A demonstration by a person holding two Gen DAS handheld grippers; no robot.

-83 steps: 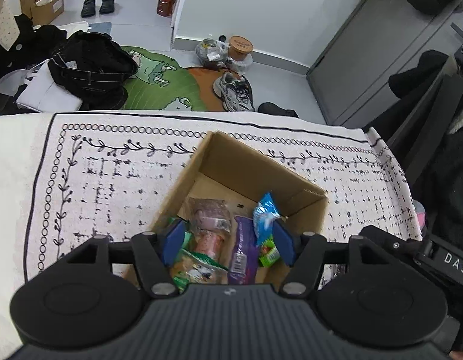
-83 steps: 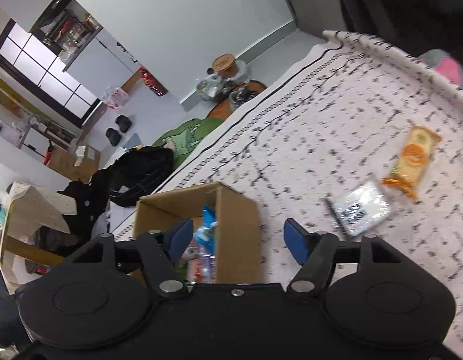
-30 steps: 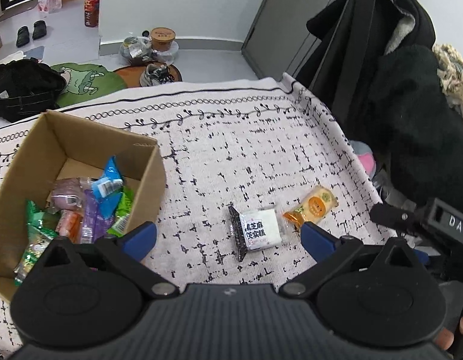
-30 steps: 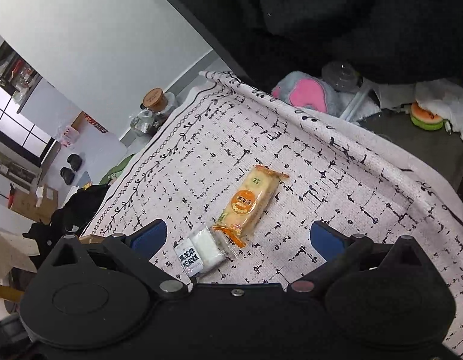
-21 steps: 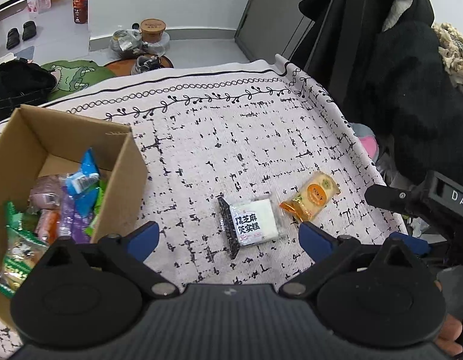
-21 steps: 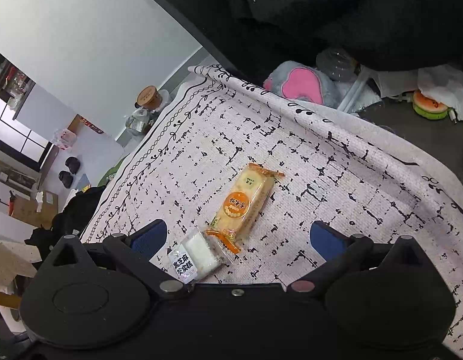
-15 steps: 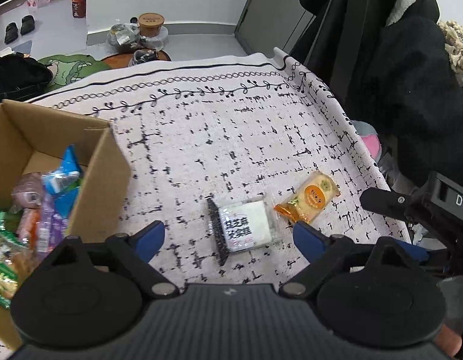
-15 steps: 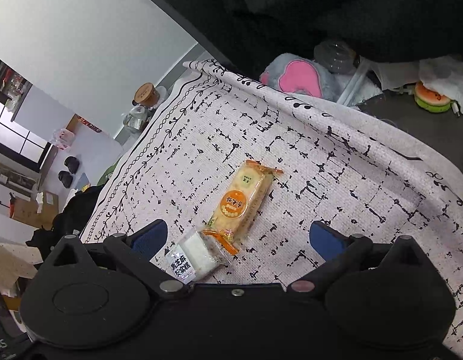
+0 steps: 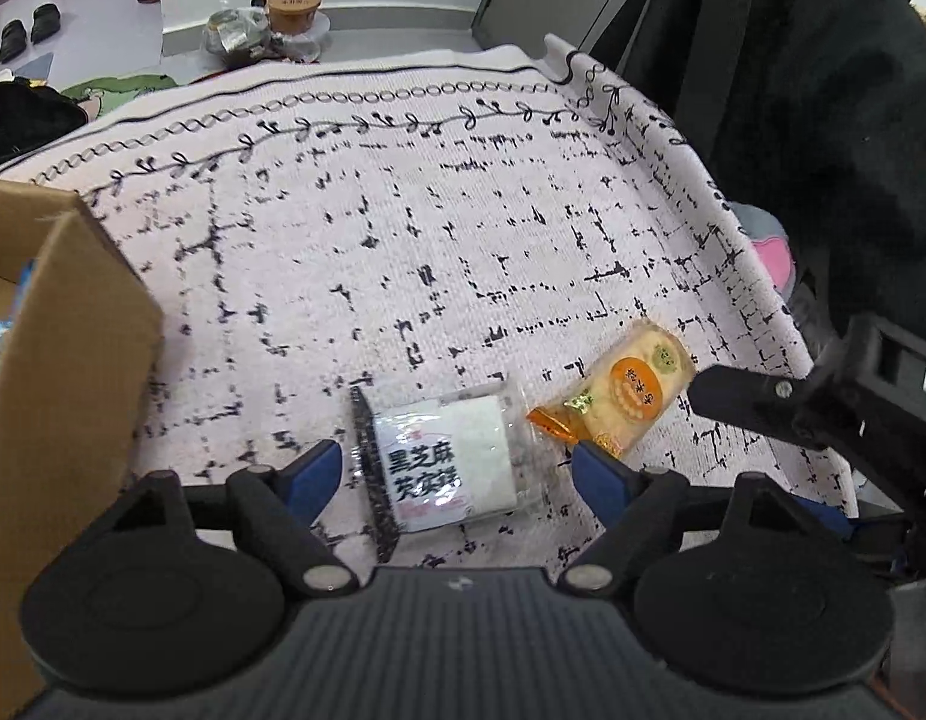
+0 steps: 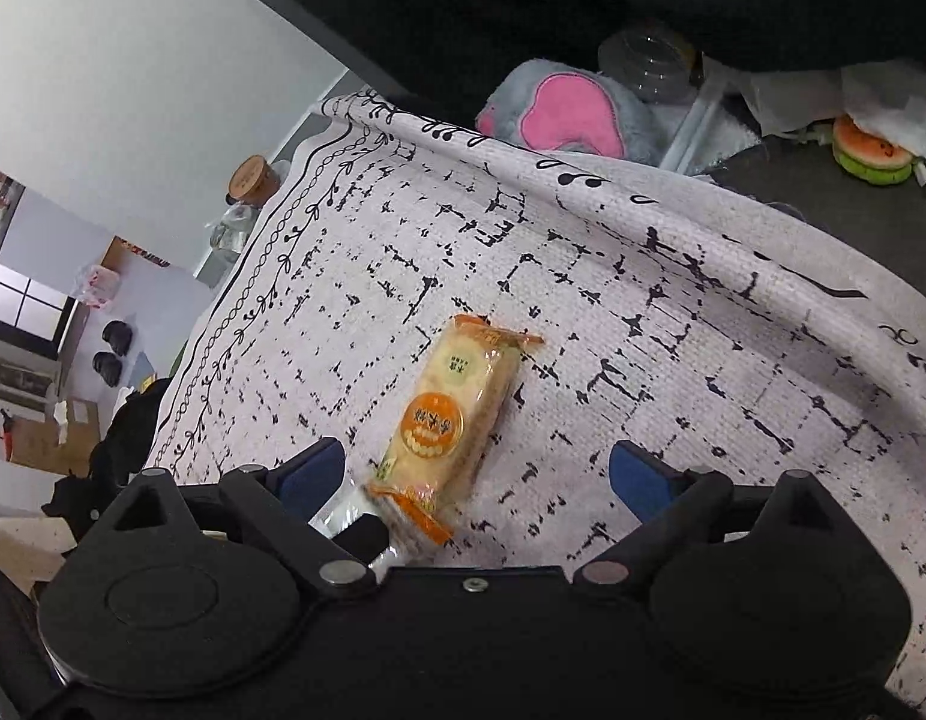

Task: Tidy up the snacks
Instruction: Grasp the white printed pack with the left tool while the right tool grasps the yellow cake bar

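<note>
Two snack packets lie on the table, on a white cloth (image 9: 402, 252) printed with black dashes and a vine border. Left tongs (image 9: 456, 474): jaws apart, empty, blue fingertips (image 9: 309, 477) straddling the white packet (image 9: 444, 465), which has black characters on its label and a dark sealed edge on its left side. No contact between pads and wrapper can be made out. Just right of it lies the orange cracker packet (image 9: 628, 393), tilted, its crimped orange end close to the white packet's clear wrapper; whether the two touch I cannot tell. At the left edge of the left wrist view stands a cardboard box (image 9: 72, 360), well apart from both packets, with a bit of blue wrapper showing inside. Right tongs (image 10: 478, 474): jaws wide apart, holding nothing, seen in the left view as a black arm at far right near the cracker packet. In the right wrist view the cracker packet (image 10: 450, 414) lies between the open fingers, nearer the left pad (image 10: 309, 474), long axis pointing away from the camera. A corner of the white packet (image 10: 348, 516) shows at its near end. Beyond the table edge: grey and pink plush toy (image 10: 559, 111), dark clothing (image 9: 823, 90).
</note>
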